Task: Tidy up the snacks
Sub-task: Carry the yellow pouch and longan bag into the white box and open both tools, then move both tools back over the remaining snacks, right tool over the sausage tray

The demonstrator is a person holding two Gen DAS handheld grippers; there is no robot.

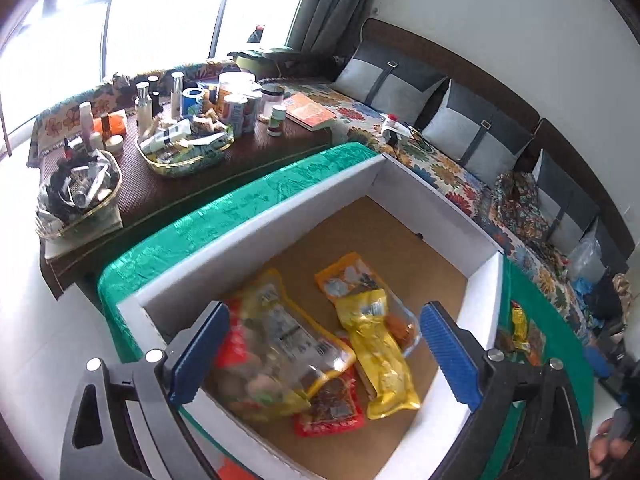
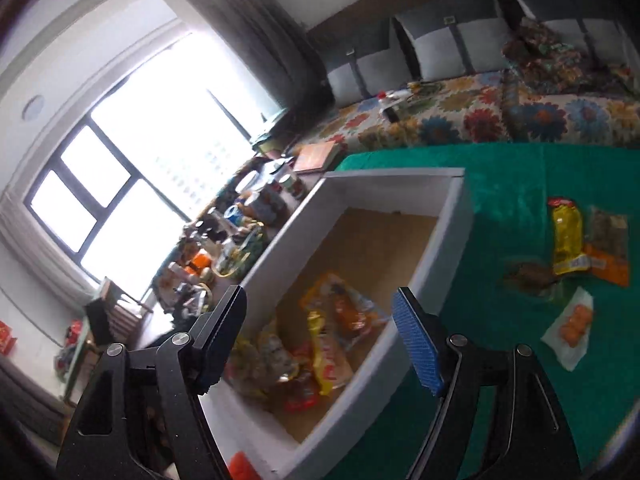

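A white-walled cardboard box (image 1: 288, 200) (image 2: 456, 216) stands on a green cloth. Inside lie several snack packs: a clear yellow-edged bag (image 1: 276, 344), a yellow pack (image 1: 380, 360), an orange-yellow pack (image 1: 348, 276) and a red pack (image 1: 332, 412). My left gripper (image 1: 320, 356) hovers over the box's near part, jaws wide apart, nothing between them. My right gripper (image 2: 320, 344) hangs above the box's near corner, open and holding nothing. On the cloth right of the box lie a yellow pack (image 2: 568, 244), an orange pack (image 2: 608, 248), a brown pack (image 2: 532, 276) and a clear pouch of orange pieces (image 2: 572, 328).
A dark low table (image 1: 192, 176) beyond the box carries bottles, jars, a book (image 1: 310, 112) and two trays of small items. A flowered sofa (image 2: 460, 120) with grey cushions runs behind. A person's hand (image 1: 608, 448) shows at the lower right. A red-yellow pack (image 1: 520, 328) lies outside the box.
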